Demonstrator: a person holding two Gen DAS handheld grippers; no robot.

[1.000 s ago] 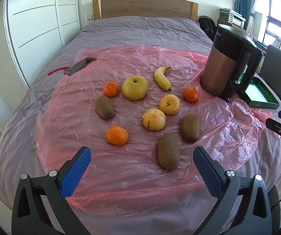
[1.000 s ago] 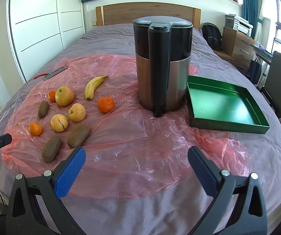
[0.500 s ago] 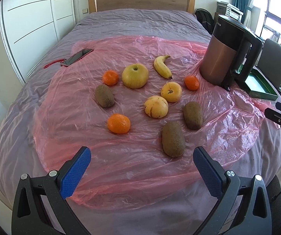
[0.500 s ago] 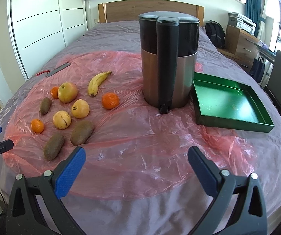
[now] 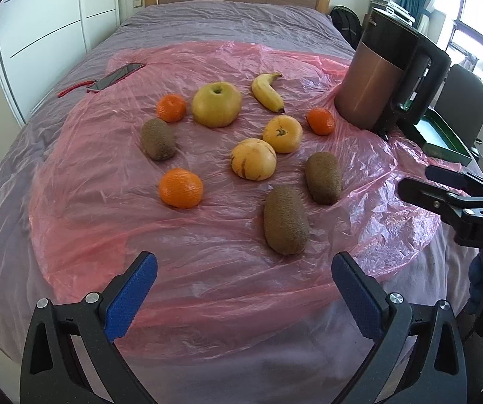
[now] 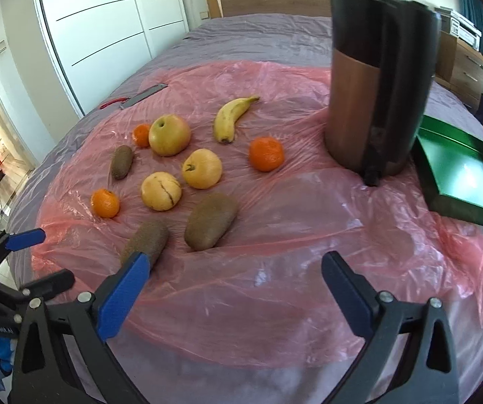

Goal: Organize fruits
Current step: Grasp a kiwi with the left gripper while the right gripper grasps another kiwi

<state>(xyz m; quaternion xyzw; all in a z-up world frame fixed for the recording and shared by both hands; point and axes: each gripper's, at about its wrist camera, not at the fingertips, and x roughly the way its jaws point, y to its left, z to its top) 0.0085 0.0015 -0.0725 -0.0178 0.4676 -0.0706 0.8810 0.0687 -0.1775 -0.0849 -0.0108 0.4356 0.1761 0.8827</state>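
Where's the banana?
The banana lies on the pink plastic sheet at the far side of the fruit group, between the big apple and the tall kettle; the right wrist view shows it left of the kettle.

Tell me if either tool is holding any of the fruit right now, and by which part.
Nothing is held. The left tool and the right tool are both open and empty, above the pink plastic sheet, short of the fruit.
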